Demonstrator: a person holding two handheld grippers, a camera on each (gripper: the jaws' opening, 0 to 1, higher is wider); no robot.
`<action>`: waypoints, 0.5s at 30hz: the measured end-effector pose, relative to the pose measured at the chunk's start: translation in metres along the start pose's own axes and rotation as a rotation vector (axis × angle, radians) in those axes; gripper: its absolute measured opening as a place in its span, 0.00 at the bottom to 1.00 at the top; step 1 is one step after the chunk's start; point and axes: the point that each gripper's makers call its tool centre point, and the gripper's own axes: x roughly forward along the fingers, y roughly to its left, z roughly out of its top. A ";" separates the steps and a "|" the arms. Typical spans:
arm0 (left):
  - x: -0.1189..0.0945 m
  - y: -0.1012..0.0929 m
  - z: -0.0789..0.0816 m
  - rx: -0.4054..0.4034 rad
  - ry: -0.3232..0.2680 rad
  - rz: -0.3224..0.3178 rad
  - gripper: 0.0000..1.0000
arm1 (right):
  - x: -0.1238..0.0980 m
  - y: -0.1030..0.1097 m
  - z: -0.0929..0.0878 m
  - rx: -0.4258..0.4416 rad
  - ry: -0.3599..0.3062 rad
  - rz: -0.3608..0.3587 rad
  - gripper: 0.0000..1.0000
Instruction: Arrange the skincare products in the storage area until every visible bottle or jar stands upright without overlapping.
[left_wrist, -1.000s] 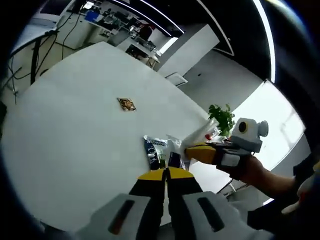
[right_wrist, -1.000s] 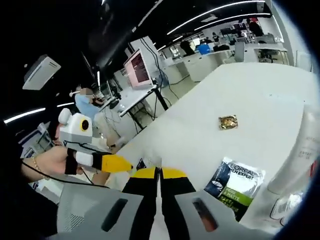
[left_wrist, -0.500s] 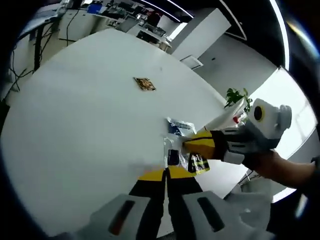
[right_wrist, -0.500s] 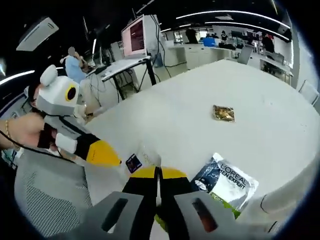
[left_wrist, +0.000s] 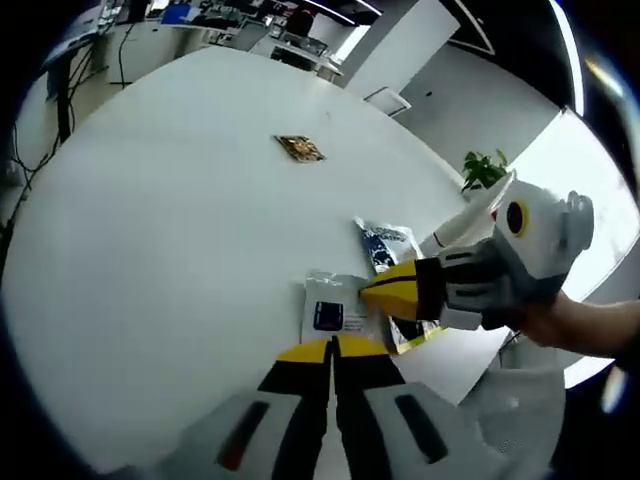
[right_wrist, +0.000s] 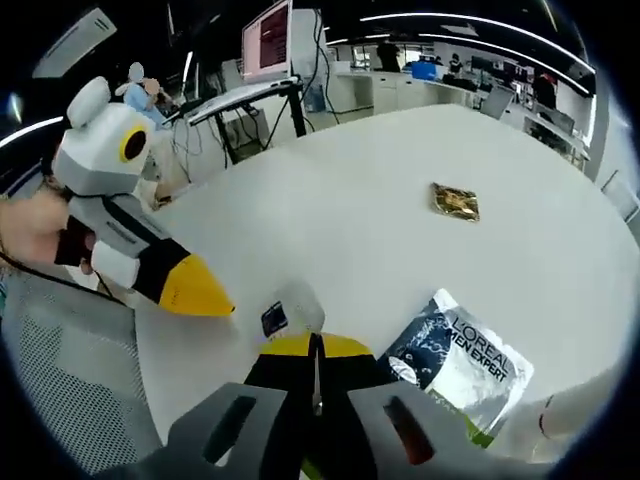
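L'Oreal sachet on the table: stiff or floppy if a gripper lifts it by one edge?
The sachet is probably floppy: it lies flat, a thin crinkled foil pack, so it would likely sag from one edge. Likely light for its size. Its glossy film may slip between the fingers.

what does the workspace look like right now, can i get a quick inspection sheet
Surface: large white round table, mostly bare.
Job's things: flat blue-and-white L'Oreal Men Expert sachet lying down; small clear sachet with a dark label lying just ahead of the left jaws; white tube at the frame edge, lying tilted. No upright bottle or jar seen.
Clutter: small gold foil packet lying apart, mid-table.
Grippers: left gripper jaws closed, empty; right gripper jaws closed, over the clear sachet's edge, grip unclear.
Cables: hanging off the far desks.
Surroundings: office desks, monitor, potted plant.
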 end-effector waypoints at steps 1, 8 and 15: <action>0.002 -0.001 0.001 0.013 0.003 -0.003 0.01 | 0.001 0.000 -0.001 -0.003 0.003 0.000 0.01; 0.011 -0.010 0.006 0.370 0.025 -0.004 0.01 | 0.008 0.001 -0.002 -0.185 0.030 0.036 0.01; 0.022 -0.016 0.009 0.703 0.048 0.046 0.05 | 0.008 0.001 -0.001 -0.298 0.048 0.053 0.01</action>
